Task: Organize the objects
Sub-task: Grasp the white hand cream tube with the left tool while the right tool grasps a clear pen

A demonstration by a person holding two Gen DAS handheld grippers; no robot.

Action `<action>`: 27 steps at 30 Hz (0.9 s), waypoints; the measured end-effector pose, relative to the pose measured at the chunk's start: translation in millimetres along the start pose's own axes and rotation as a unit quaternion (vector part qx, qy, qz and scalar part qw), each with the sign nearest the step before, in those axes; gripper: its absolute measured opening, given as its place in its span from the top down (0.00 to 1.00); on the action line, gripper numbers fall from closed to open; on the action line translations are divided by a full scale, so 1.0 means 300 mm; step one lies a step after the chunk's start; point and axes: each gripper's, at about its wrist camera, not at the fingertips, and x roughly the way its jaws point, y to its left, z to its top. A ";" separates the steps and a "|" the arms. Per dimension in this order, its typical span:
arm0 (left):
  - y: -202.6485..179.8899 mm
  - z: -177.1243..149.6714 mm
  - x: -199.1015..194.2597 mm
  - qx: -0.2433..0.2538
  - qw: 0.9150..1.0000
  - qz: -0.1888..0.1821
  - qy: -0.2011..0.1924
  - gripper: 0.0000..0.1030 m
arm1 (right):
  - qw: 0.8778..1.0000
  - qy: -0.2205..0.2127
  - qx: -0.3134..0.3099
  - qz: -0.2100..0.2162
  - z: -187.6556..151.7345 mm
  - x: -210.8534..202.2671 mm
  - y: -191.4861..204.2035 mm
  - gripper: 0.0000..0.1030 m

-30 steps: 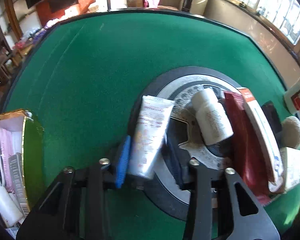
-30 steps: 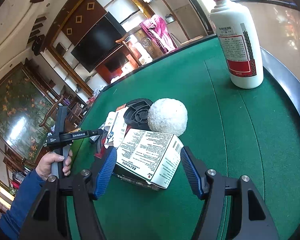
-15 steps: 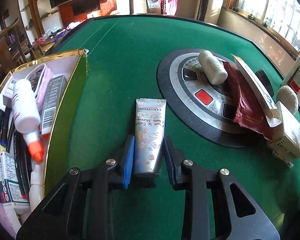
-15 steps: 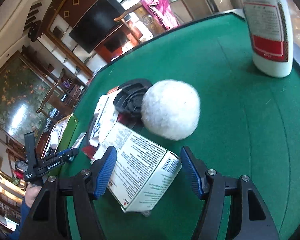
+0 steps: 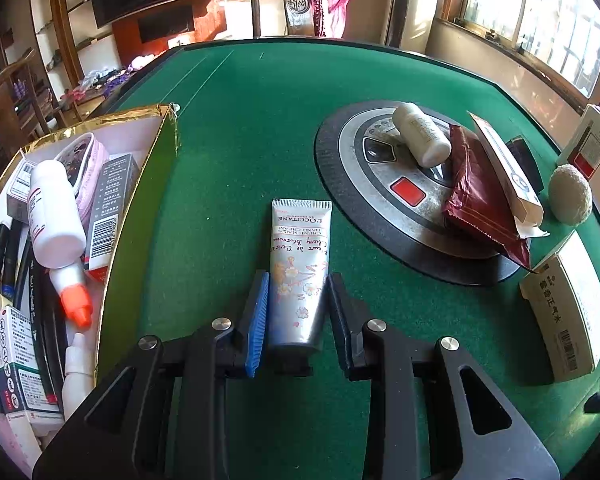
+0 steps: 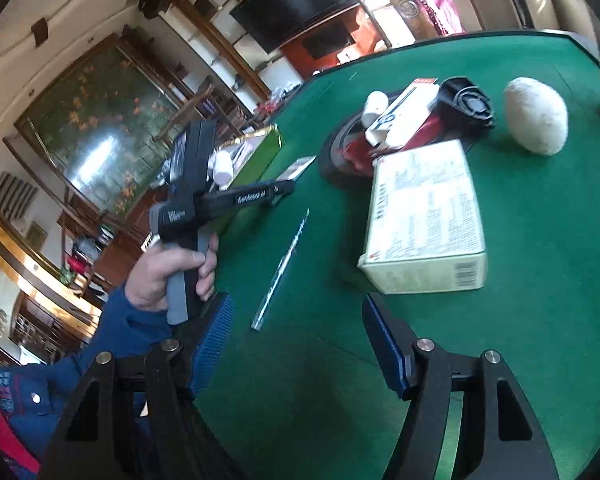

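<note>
Between the blue pads of the left claw (image 5: 296, 320) sits a hand cream tube (image 5: 300, 264), cap end toward the camera, gripped at its lower part with the crimped end pointing out over the green tabletop (image 5: 236, 128). Whether the tube rests on the felt or is lifted off it, I cannot tell. The right claw (image 6: 296, 344) stands wide apart with nothing between its pads, only bare felt and a thin clear stick (image 6: 282, 270) lying just ahead.

Just left of the held tube stands the gold-edged open box (image 5: 140, 200), already crowded: a white bottle with an orange cap (image 5: 58, 232), a pink pouch (image 5: 82, 168), a dark barcoded carton (image 5: 110, 200), a small white dropper bottle (image 5: 76, 368), a green-and-white medicine carton (image 5: 18, 360) and some black cords.

To the right a pale medicine box (image 6: 424, 216) lies flat on the felt. Beyond it, the round centre console (image 5: 380, 184) carries a white bottle on its side (image 5: 422, 136), a maroon packet (image 5: 480, 200) and a long white carton (image 5: 508, 172). A fuzzy white ball (image 5: 570, 194) sits beside them, with a tall white red-capped bottle (image 5: 590, 140) farther off.
</note>
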 end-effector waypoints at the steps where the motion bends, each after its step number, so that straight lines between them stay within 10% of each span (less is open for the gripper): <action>1: 0.000 0.001 0.000 0.003 1.000 0.000 0.001 0.72 | 1.000 0.007 -0.012 -0.016 0.004 0.037 0.033 0.37; 3: 0.010 0.001 -0.002 -0.003 1.000 -0.006 0.003 0.73 | 0.998 0.033 -0.040 -0.048 0.000 0.120 0.098 0.50; 19: 0.031 0.009 -0.006 -0.005 1.000 -0.020 0.015 0.73 | 0.975 0.090 -0.141 -0.148 0.034 0.470 0.363 0.52; 22: 0.034 0.010 -0.003 -0.006 1.000 -0.020 0.015 0.73 | 0.962 0.088 -0.183 -0.185 0.016 0.459 0.362 0.91; 27: 0.015 0.006 -0.001 0.012 1.000 -0.003 0.010 0.72 | 0.941 0.091 -0.216 -0.245 0.020 0.387 0.279 0.94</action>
